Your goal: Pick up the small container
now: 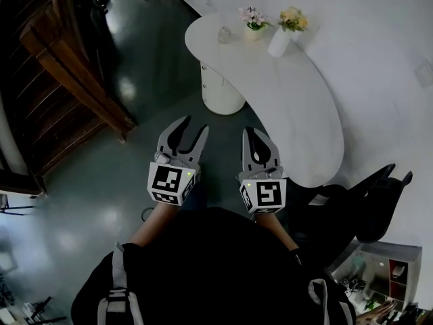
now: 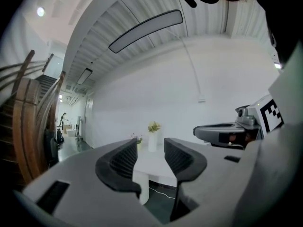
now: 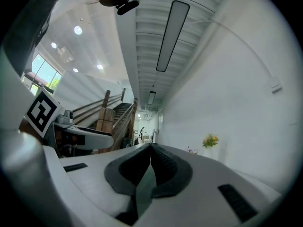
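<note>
We see our right gripper (image 3: 151, 148) with its dark pads pressed together and nothing between them. To its left the left gripper (image 3: 94, 138) juts in below its marker cube (image 3: 41, 110). Beyond stands a wooden staircase (image 3: 116, 115); at the right, yellow flowers (image 3: 210, 139) against the white wall (image 3: 246, 93), under a long ceiling light (image 3: 169, 34).

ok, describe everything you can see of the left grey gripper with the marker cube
The left gripper is a pale grey two-jaw tool with dark ribbed pads lining its curved jaws and a cube of black-and-white square markers at its base. The jaws stand apart with nothing between them. The person's bare forearm leads to it. It hangs above the dark glossy floor, pointing towards the white curved table but short of it, beside the right gripper without touching it.
</note>
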`<action>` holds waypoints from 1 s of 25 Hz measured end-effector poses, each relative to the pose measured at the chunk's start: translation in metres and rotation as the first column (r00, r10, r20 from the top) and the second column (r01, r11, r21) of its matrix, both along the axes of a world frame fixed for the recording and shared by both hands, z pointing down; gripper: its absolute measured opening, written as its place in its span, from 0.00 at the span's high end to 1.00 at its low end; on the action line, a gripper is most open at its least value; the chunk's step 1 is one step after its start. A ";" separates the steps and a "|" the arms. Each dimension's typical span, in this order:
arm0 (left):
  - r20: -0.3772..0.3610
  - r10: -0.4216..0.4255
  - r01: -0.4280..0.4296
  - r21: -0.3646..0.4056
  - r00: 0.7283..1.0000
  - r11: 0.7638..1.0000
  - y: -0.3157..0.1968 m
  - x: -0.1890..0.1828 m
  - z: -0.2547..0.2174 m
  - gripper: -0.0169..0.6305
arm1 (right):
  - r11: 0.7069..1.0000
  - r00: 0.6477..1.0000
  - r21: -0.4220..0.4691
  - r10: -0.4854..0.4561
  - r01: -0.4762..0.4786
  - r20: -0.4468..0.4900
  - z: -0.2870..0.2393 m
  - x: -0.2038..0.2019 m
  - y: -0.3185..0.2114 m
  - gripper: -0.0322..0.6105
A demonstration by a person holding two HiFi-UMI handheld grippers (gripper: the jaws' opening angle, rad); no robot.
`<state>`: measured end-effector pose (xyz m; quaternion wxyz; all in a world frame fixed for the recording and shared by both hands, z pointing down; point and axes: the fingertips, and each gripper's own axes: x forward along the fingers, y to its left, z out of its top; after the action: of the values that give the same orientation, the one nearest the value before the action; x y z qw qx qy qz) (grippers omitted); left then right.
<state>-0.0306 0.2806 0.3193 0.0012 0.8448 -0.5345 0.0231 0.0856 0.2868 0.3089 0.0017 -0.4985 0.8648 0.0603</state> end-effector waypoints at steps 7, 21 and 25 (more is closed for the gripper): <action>-0.002 0.008 -0.008 0.029 1.000 1.000 -0.078 -0.024 0.000 0.68 | 0.999 0.999 -0.013 0.047 -0.047 0.007 0.005 -0.018 -0.078 0.92; 0.003 0.103 -0.103 0.016 0.995 0.995 -0.199 -0.057 0.007 0.68 | 0.990 0.990 -0.031 0.138 -0.138 -0.013 0.009 -0.055 -0.196 0.92; -0.002 0.128 -0.128 0.011 0.992 0.992 -0.222 -0.064 0.011 0.68 | 0.985 0.986 -0.035 0.166 -0.166 -0.009 0.011 -0.063 -0.216 0.92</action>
<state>-0.0941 0.0590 0.3307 -0.0041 0.8774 -0.4793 0.0188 0.0227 0.0713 0.3203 -0.0150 -0.5687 0.8211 0.0461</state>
